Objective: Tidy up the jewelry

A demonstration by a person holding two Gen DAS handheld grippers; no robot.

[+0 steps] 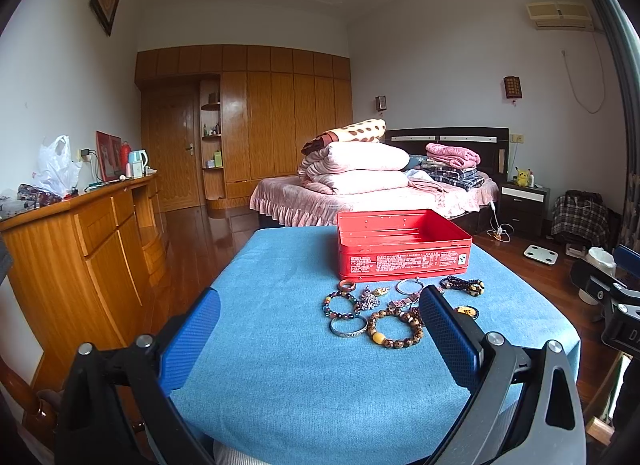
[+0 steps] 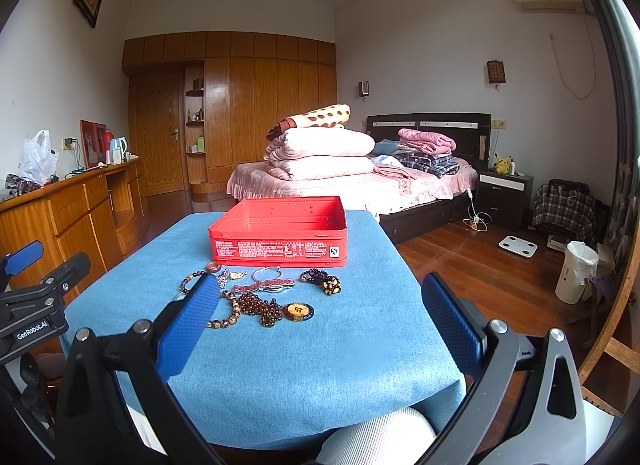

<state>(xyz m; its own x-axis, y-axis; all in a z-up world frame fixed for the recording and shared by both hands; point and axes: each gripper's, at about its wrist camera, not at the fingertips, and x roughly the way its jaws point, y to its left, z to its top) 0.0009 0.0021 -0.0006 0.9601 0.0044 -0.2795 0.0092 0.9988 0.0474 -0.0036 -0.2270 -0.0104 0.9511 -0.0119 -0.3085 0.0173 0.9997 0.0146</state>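
Both grippers hover over the near end of the desk, jaws spread wide, nothing between them. Left gripper sits left of the jewelry pile; its right finger overlaps the right edge of the pile in the left wrist view. Right gripper is further right; its left finger covers part of the pile's left side, right finger hangs past the desk's right edge over the wood floor.

The desk is covered in blue cloth. Red tin box stands open and empty at the far end of the desk, label side facing the cameras. All jewelry lies loose on the cloth just in front of the box, none in it:
- small brown ring, nearest the box, left side
- multicolour bead bracelet, below the ring
- silver bangle, touching the multicolour bracelet's near edge
- brown bead bracelet with a yellow bead, beside the bangle
- thin silver hoop, close to the box front
- metal watch band, just behind the dark beads
- dark bead strand with gold beads, right end of the group
- dark bead necklace with a round yellow pendant, nearest the right gripper
- small silver and gold charms in the middle, too tangled to tell apart

Behind the desk: bed with folded quilts, wooden wardrobe, sideboard along the left wall.
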